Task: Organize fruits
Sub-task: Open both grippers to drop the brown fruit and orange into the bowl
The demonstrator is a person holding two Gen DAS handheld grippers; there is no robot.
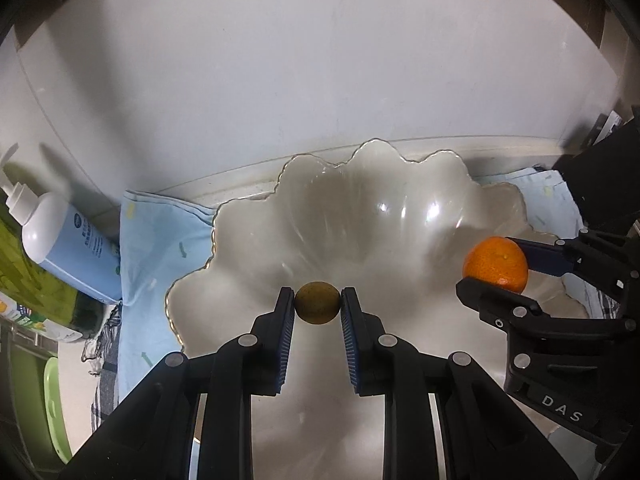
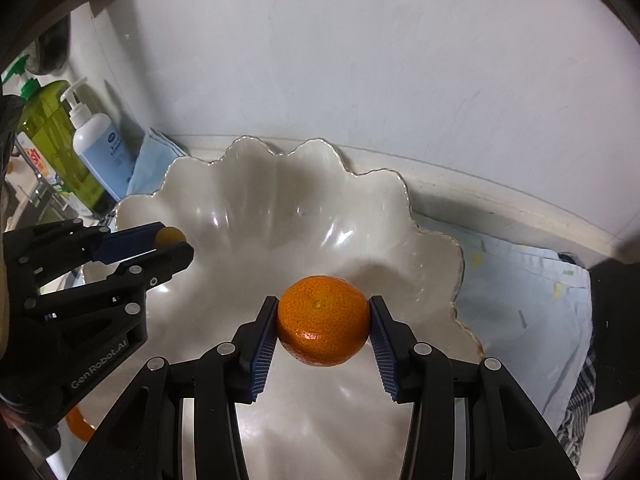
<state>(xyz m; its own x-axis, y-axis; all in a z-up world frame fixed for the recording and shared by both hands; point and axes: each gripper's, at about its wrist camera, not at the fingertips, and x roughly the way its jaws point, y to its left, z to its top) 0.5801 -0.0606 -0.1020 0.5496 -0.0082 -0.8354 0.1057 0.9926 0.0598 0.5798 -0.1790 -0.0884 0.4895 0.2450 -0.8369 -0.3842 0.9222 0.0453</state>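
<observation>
A white scalloped bowl (image 1: 248, 248) with a gold rim sits on a light blue cloth; it also shows in the right wrist view (image 2: 280, 208). My left gripper (image 1: 318, 306) is shut on a small yellow-green kumquat (image 1: 317, 302) and holds it over the bowl's near side. In the right wrist view the left gripper (image 2: 172, 244) comes in from the left with the kumquat (image 2: 171, 236). My right gripper (image 2: 323, 320) is shut on an orange mandarin (image 2: 323, 320) over the bowl. In the left wrist view the right gripper (image 1: 498, 266) holds the mandarin (image 1: 495, 265) at the bowl's right.
A white and blue pump bottle (image 1: 60, 240) and a green bottle (image 1: 28, 272) stand left of the bowl; both show in the right wrist view (image 2: 100, 148). The light blue cloth (image 2: 520, 280) lies under the bowl. A white wall rises behind. Another orange fruit (image 2: 78, 424) lies at lower left.
</observation>
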